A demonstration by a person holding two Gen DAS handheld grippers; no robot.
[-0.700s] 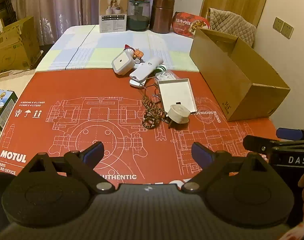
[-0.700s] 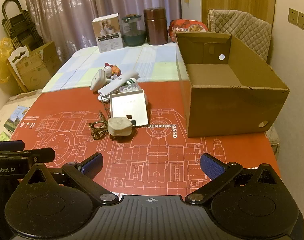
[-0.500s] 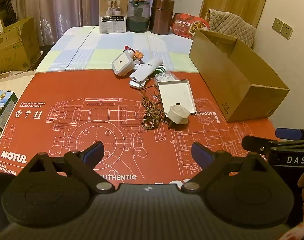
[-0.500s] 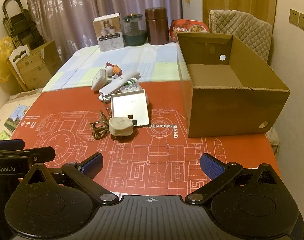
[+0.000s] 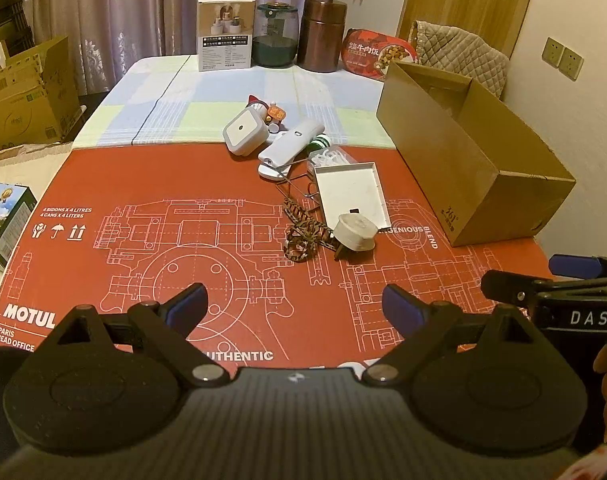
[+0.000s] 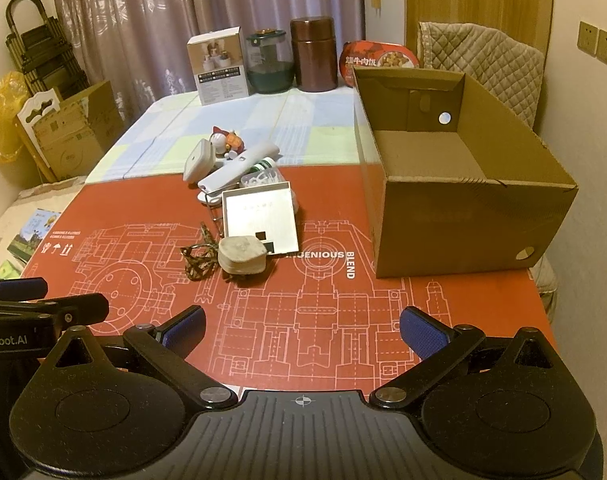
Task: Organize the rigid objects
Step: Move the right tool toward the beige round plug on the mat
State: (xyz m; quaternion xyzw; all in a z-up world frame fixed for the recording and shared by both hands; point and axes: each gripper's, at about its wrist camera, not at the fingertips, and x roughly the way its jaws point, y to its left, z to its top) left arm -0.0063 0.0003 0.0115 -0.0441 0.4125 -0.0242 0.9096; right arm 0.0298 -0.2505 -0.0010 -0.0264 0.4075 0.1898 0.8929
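Both tongs, left [image 5: 295, 304] and right [image 6: 301, 330], gape, seemingly empty.

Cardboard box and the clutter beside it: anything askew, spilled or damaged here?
Nothing spilled or broken. The cardboard box stands upright and looks empty. The oddity is the heap: the white plug adapter lies partly on the shallow white tray, and the white handheld device lies tilted across other items.

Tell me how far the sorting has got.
Nothing looks sorted: the cardboard box is empty. Both tongs, left and right, are open and hold nothing. The white plug, tray and the rest remain piled on the red mat.
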